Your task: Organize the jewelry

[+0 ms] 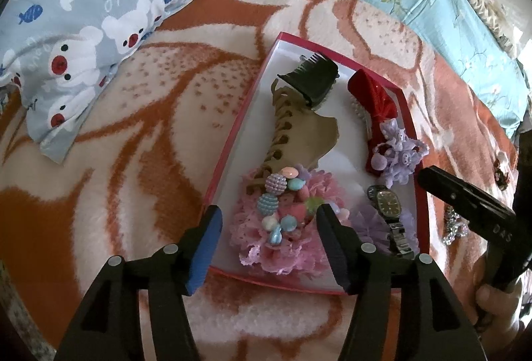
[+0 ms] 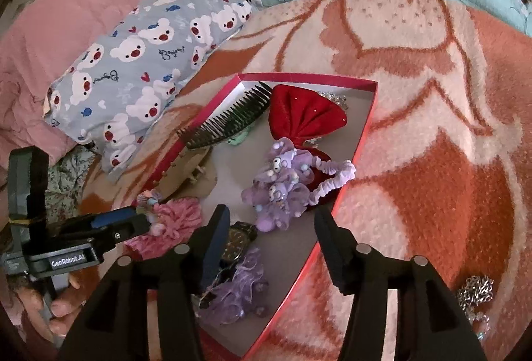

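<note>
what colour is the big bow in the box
Deep red velvet bow, clearest in the right wrist view.

Soft, even daylight over my two views, shadows faint and no harsh glare, just a washed-out bright patch at the far right edge of the left wrist view. Fisheye bends everything near the rims into dark corners. Centre's fairly sharp; edges and my nearest parts go soft.

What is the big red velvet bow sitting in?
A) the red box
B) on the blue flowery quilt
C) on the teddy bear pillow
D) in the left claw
A. The red velvet bow lies inside the red box, next to the black comb and purple scrunchie; both claws are open and hold nothing.
</note>
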Demonstrator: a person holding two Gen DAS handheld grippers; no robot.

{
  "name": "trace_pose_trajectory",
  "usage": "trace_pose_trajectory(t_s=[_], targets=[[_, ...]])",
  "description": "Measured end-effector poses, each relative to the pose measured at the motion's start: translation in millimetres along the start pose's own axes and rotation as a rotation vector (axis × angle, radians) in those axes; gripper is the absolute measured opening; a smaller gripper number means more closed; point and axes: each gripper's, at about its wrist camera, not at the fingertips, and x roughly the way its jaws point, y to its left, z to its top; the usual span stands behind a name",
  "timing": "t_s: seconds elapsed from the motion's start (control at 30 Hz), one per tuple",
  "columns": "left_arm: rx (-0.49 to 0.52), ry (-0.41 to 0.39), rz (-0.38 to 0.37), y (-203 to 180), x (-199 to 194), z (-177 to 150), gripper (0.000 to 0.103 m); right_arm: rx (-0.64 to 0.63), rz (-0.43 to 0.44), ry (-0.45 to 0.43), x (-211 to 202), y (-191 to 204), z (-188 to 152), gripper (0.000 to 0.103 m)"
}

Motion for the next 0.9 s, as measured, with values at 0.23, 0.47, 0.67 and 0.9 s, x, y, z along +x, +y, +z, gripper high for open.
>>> trace_pose_trajectory(t_s=[0.23,0.47,0.67,0.9], targets=[[-0.003,-0.001,0.008,-1,-7,-2,0.071,0.003,-0.002,-0.016,-10,2,-6,0.066],[-0.006,-0.005,0.002,-3,-14,-4,0.075,0.019,-0.011,-0.021,-19,-4,-13,0.07],[-0.024,-0.002,-0.017,-5,-24,-9,0.084,0.025,-0.013,-0.02,-26,-6,-19,0.075],[-0.039,-0.002,-0.022,-5,-35,-14,0.085,0.044,-0.014,-0.033,-41,-8,-26,0.078]])
